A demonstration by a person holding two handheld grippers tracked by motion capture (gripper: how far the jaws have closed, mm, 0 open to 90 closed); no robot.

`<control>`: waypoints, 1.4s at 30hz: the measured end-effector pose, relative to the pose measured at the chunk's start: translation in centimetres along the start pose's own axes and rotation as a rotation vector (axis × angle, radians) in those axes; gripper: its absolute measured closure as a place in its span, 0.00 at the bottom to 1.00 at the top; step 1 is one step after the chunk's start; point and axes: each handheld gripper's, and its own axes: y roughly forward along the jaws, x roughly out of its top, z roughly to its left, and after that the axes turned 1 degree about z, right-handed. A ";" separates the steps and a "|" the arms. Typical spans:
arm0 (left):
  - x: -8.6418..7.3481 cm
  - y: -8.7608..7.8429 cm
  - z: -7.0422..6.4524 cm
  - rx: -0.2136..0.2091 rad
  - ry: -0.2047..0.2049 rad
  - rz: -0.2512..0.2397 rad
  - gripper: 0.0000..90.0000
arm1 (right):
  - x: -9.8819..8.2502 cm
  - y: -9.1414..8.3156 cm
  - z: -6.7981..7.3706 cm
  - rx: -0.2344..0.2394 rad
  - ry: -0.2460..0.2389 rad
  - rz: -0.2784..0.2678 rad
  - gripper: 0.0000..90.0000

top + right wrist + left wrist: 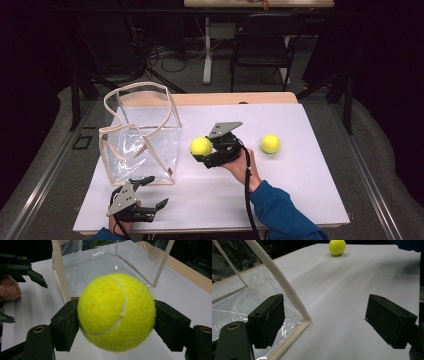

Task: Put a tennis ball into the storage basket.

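So the right gripper [206,150] has its fingers [65,325] clamped on a tennis ball [201,146], held up off the white surface [300,190] just right of the clear bag [140,140]; in the right gripper view the ball [116,312] sits squeezed between both fingers; second ball [270,143] lies farther right, well apart; left gripper [152,192] hangs at the near left by the bag's near corner, fingers [267,320] wide apart, nothing in them.
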 end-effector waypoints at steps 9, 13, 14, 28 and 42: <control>0.0 -0.1 0.0 0.002 0.001 -0.004 0.18 | 1.5 0.1 -0.8 -0.001 0.000 0.000 0.29; 0.0 -0.2 0.0 0.006 -0.001 -0.006 0.18 | 1.7 0.2 -0.9 -0.001 0.000 0.000 0.29; 0.0 -0.1 0.1 0.001 -0.001 -0.005 0.18 | 1.9 0.3 -1.0 0.006 0.006 0.003 0.29; 0.0 -0.1 0.0 0.003 0.002 -0.004 0.18 | 2.5 0.6 -1.4 0.007 0.003 0.004 0.29; 0.0 -0.2 0.0 0.005 0.003 -0.006 0.18 | 4.0 0.6 -2.0 -0.010 -0.022 0.011 0.29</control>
